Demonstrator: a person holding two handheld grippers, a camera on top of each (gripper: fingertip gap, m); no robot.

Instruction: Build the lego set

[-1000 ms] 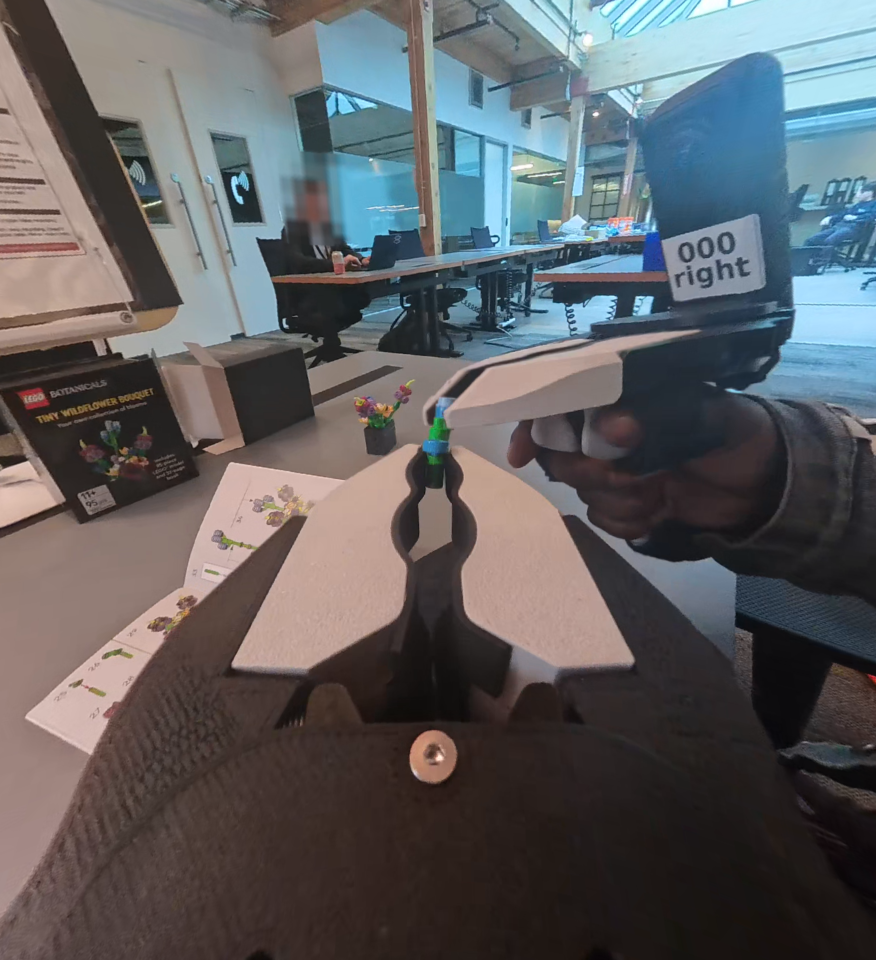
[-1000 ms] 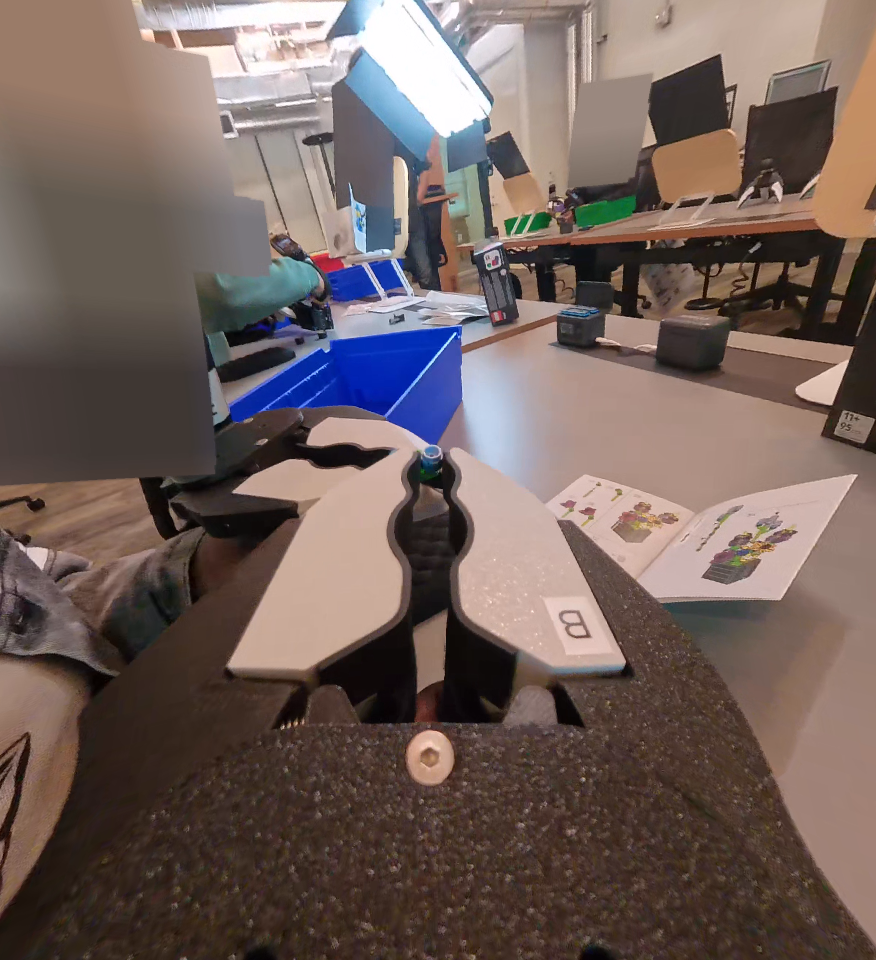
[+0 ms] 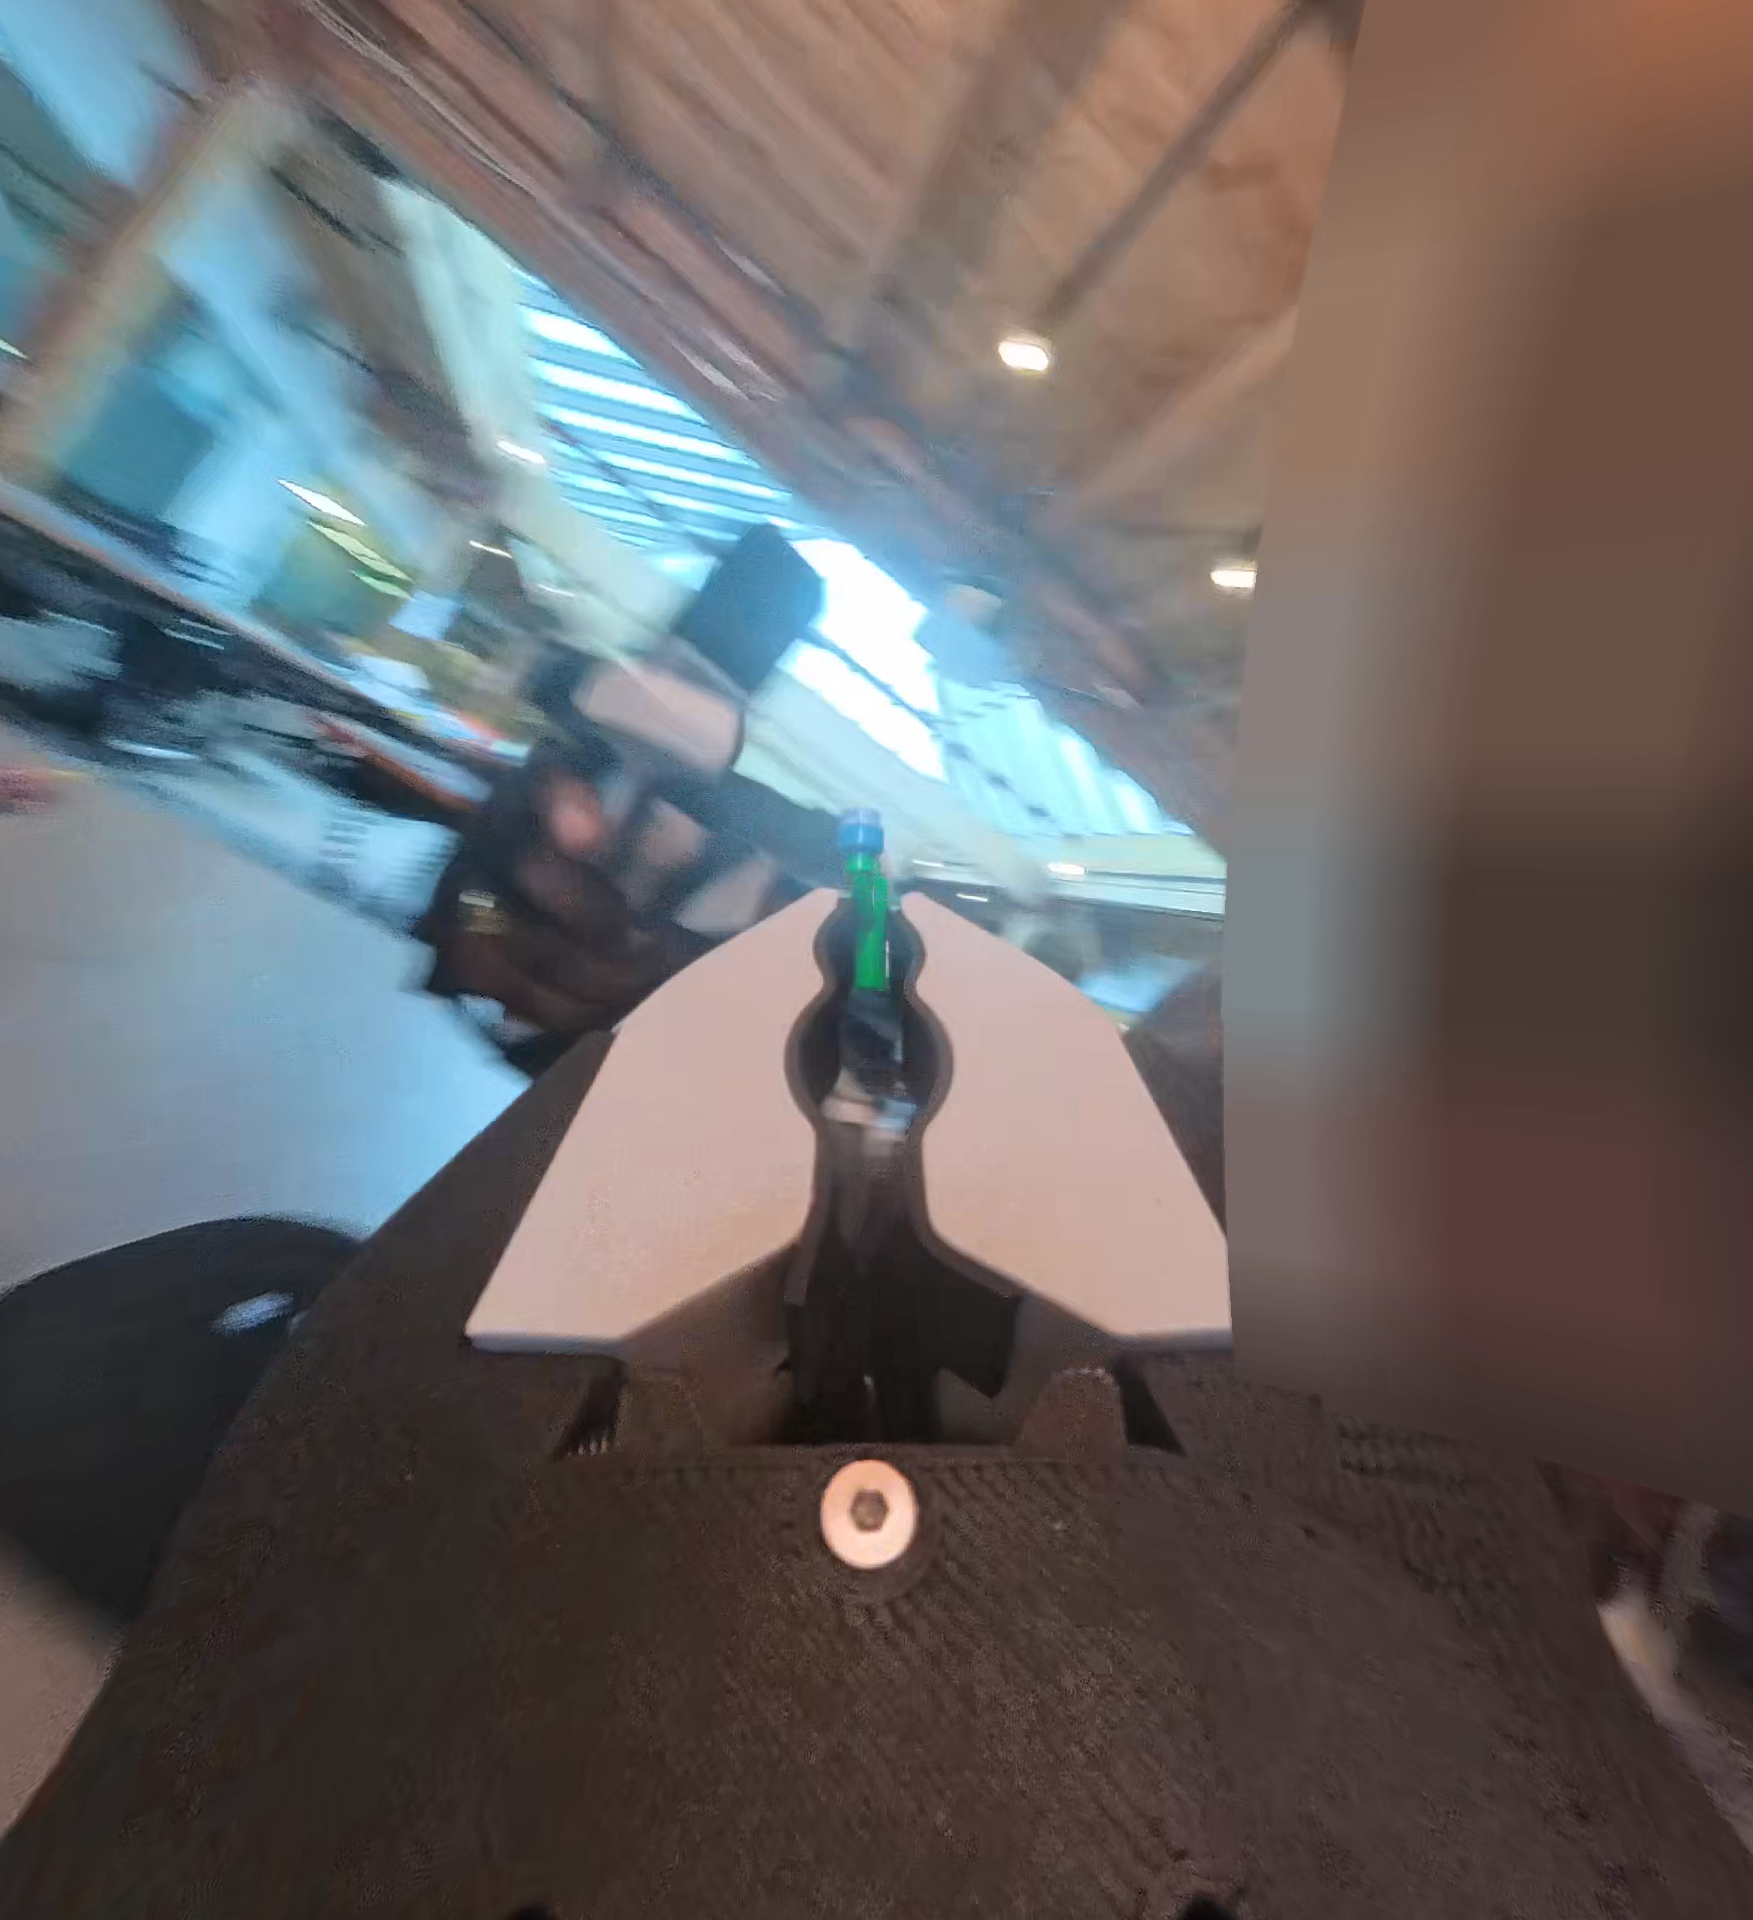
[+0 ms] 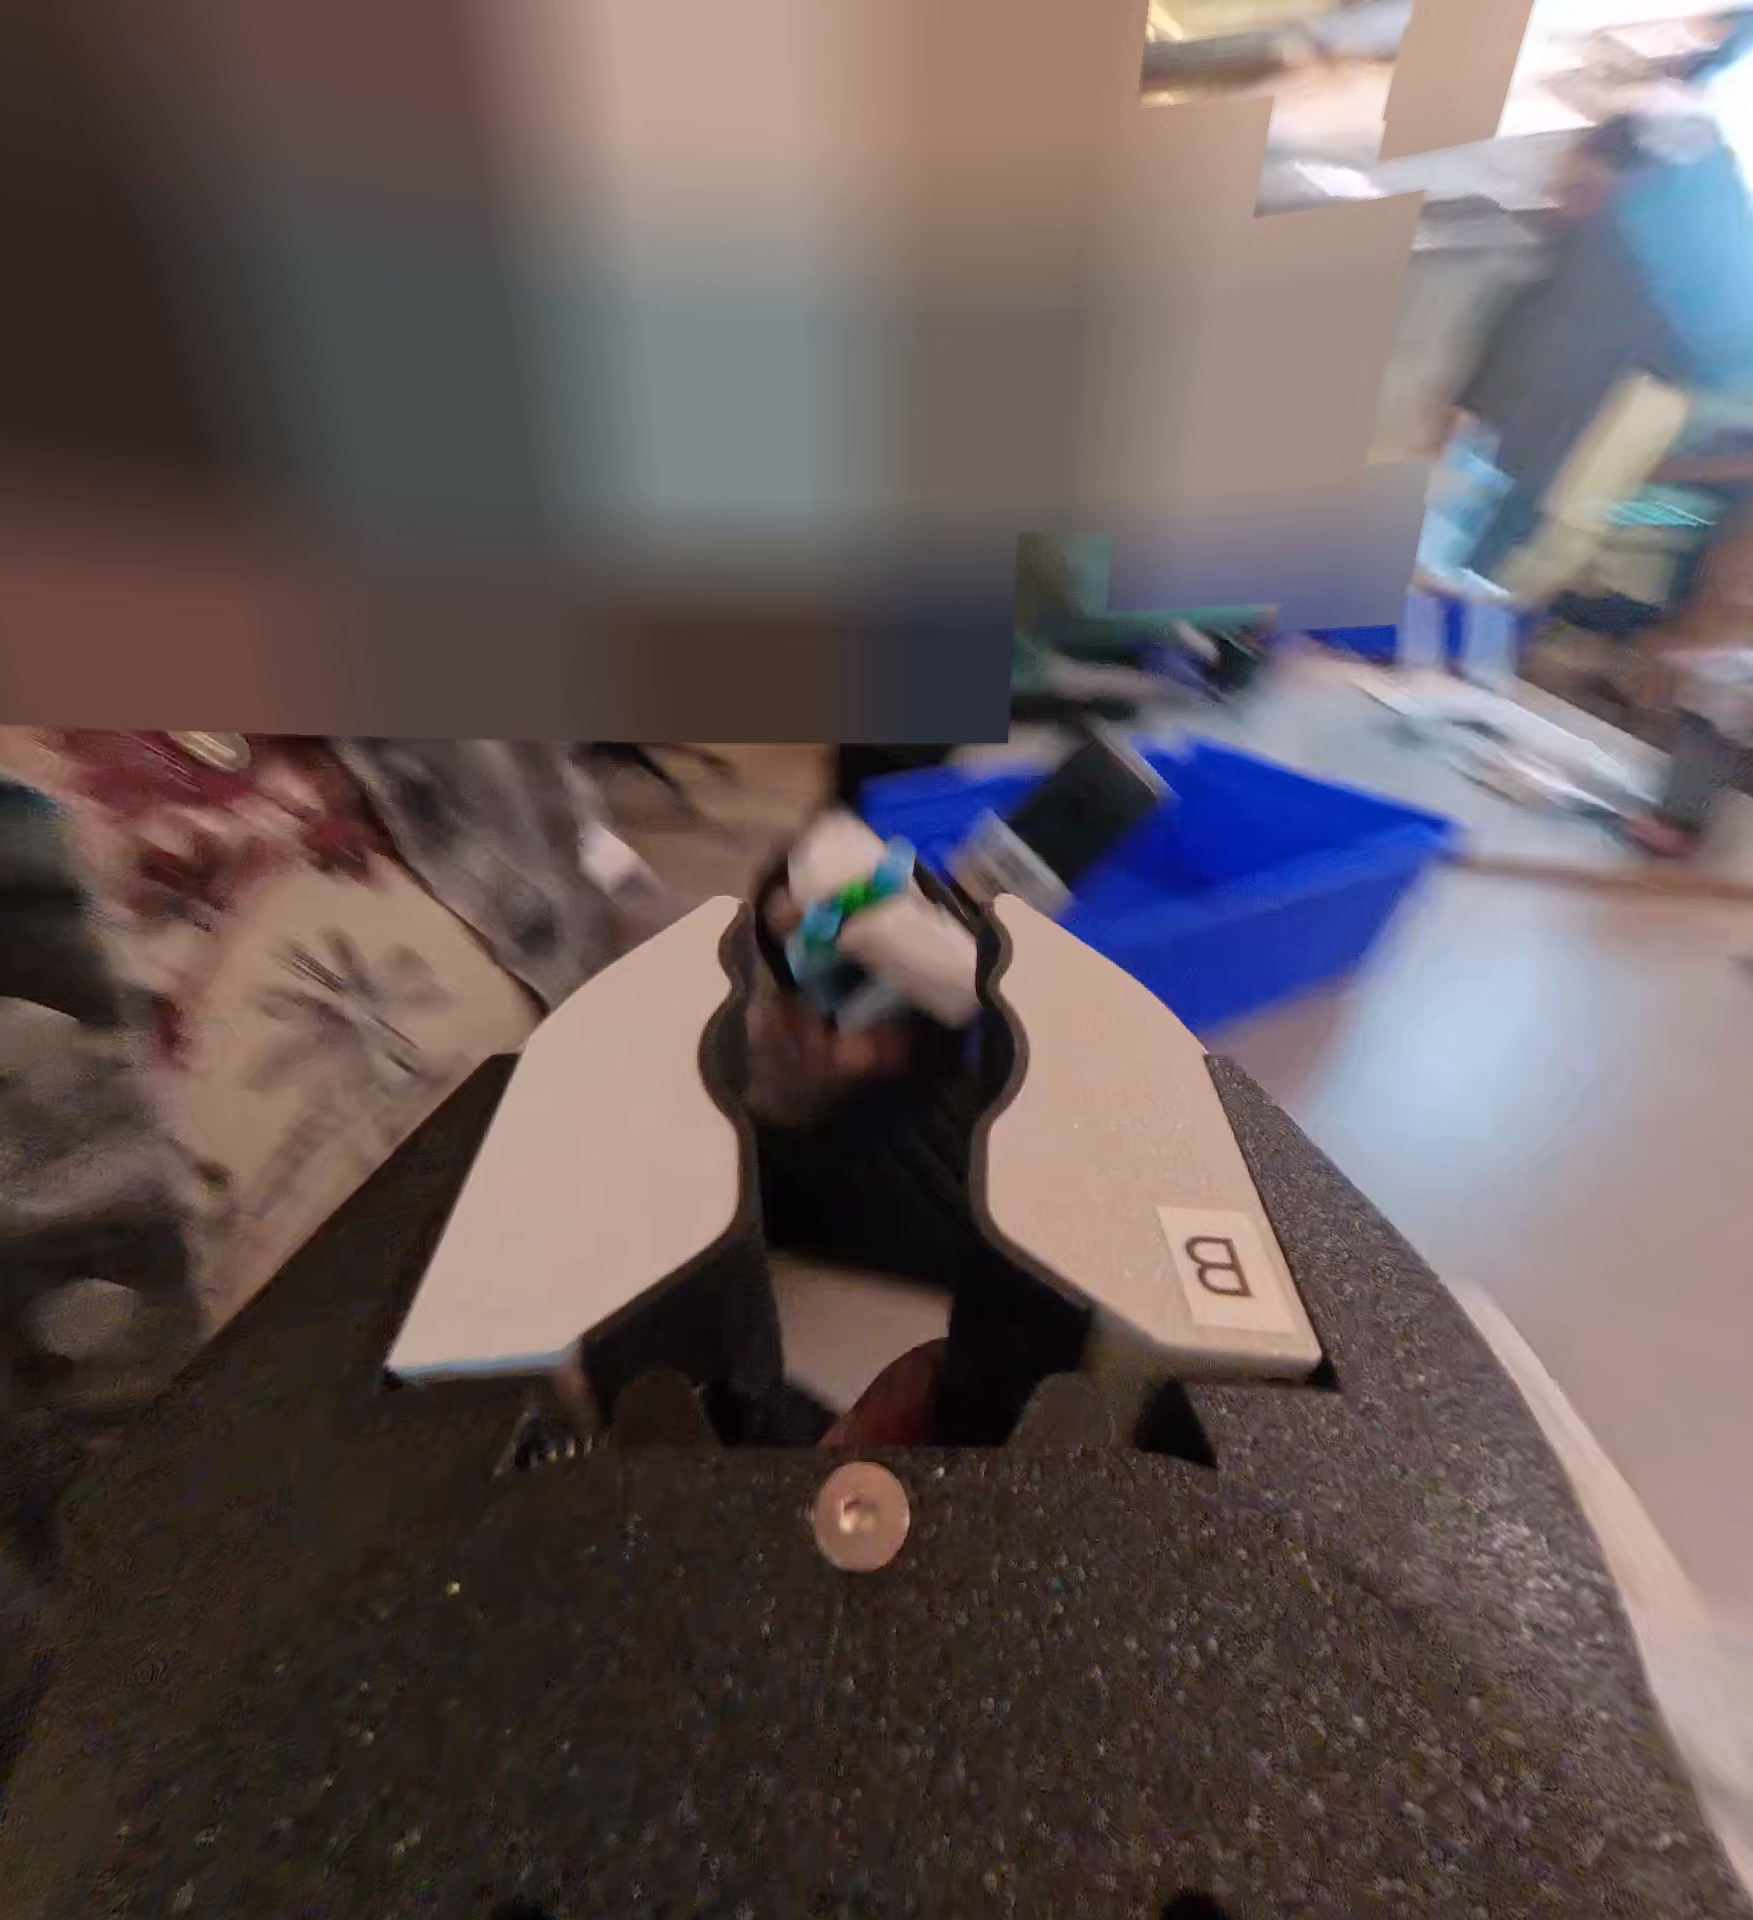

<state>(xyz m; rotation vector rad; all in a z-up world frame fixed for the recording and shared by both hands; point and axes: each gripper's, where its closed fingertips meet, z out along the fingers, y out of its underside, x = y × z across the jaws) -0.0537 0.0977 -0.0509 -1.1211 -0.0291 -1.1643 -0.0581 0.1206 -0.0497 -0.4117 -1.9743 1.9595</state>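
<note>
My left gripper (image 3: 867,920) is shut on a thin green lego stem (image 3: 867,935) with a small blue piece (image 3: 859,831) on its top, held up in the air. The view is motion-blurred and tilted toward the ceiling. My right gripper (image 4: 867,914) is open and empty, its jaws well apart. Just beyond its tips, the green and blue stem (image 4: 844,916) shows, blurred, between the left gripper's white fingers (image 4: 913,951). In the left wrist view, the right gripper (image 3: 659,717) and the hand holding it show blurred farther off, apart from the stem.
A blue bin (image 4: 1267,904) sits on the grey table (image 4: 1537,1049) beyond the right gripper. A person (image 4: 1620,312) stands at the far right. The table surface (image 3: 155,1039) lies left of the left gripper, with a dark rounded object (image 3: 113,1382) lower left.
The right gripper has opened and drawn back from the top of the stem. The left gripper keeps the stem, and its view has swung upward. Both views are now blurred.
</note>
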